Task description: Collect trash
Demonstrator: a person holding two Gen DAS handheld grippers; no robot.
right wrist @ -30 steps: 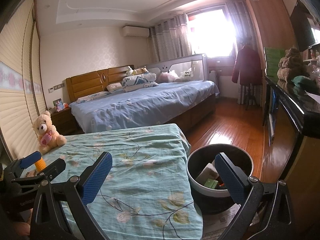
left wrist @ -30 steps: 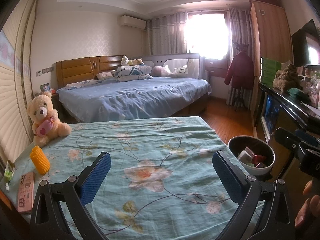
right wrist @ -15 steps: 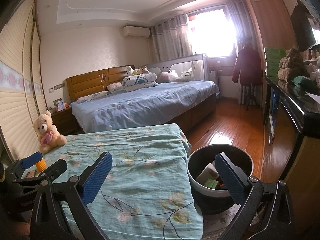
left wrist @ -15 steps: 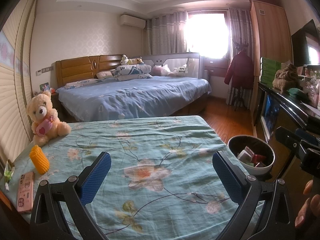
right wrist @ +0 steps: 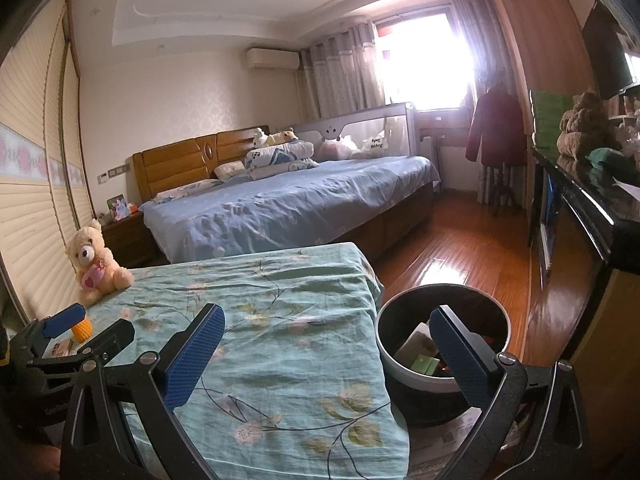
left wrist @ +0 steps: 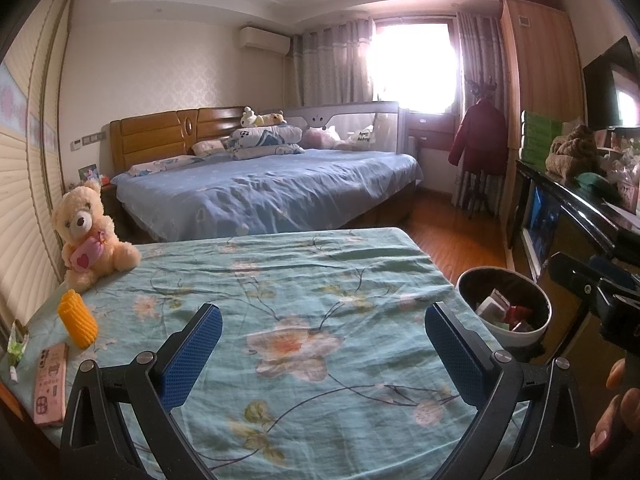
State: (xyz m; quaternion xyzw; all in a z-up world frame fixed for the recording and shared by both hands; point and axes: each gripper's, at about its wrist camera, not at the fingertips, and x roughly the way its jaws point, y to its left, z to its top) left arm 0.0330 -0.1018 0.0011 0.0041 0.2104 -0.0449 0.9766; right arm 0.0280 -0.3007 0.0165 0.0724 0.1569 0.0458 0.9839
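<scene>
A round bin with a white rim stands on the floor right of the floral-covered table; it holds several boxes and wrappers. It also shows in the right wrist view. My left gripper is open and empty above the table's near middle. My right gripper is open and empty, over the table's right edge with its right finger over the bin. A small green-and-white wrapper lies at the table's far left edge. The left gripper shows at left in the right wrist view.
On the table's left side sit a teddy bear, a yellow ribbed object and a pink phone. A large blue bed lies beyond. A dark cabinet lines the right wall. Wooden floor runs between.
Both views have shifted very slightly. Both grippers stay open and empty.
</scene>
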